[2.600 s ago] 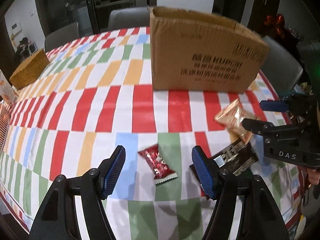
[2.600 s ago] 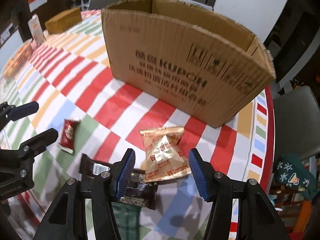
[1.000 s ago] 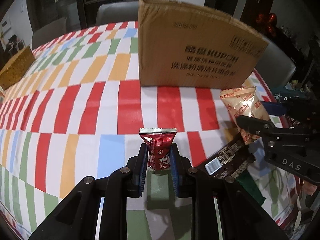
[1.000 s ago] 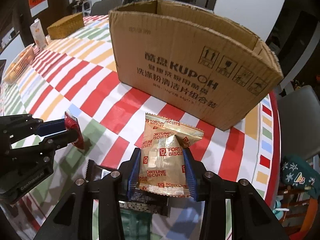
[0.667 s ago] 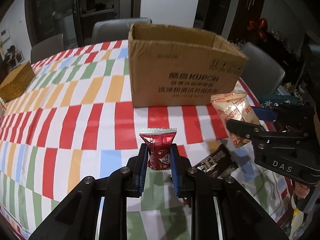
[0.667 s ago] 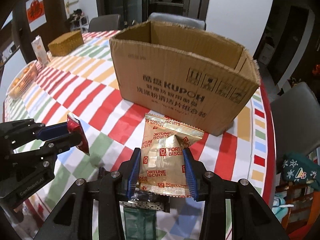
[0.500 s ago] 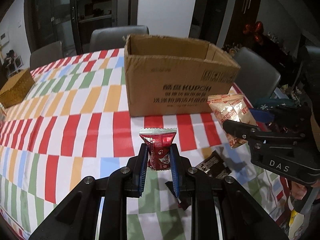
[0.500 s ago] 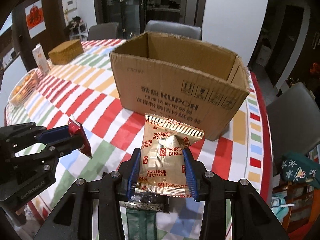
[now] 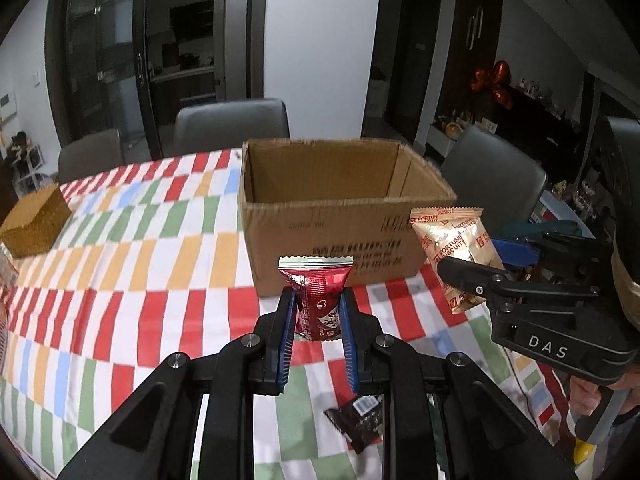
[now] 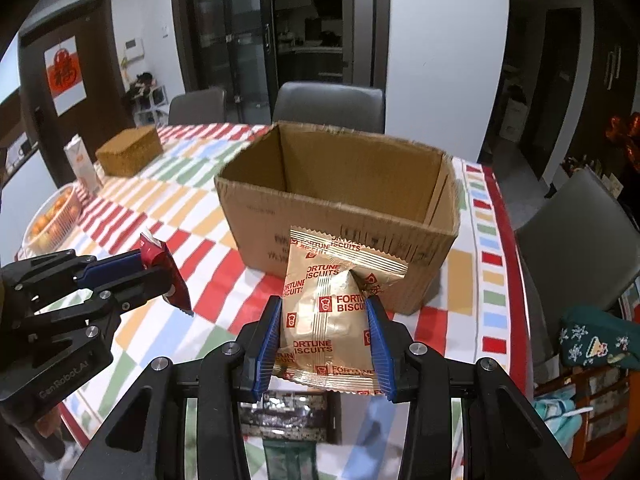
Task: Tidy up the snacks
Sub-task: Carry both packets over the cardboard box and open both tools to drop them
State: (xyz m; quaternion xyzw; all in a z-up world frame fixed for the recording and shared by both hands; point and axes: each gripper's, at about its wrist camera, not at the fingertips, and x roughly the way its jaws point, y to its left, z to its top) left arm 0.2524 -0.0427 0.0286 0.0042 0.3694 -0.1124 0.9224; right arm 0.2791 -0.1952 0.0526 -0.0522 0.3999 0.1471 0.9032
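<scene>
Above surface, before cardboard box (image 9: 344, 216):
left gripper (image 9: 318, 312): jaws clamped on red packet (image 9: 318, 300)
right gripper (image 10: 324, 328): jaws clamped on gold biscuit packet (image 10: 328, 312)

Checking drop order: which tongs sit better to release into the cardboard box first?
Probably right: the right tongs hold the biscuit packet nearer the cardboard box rim than the left tongs with the red packet.

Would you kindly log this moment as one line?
left hand-held gripper: shut on red snack | right hand-held gripper: shut on biscuit packet | cardboard box: open, ahead
</scene>
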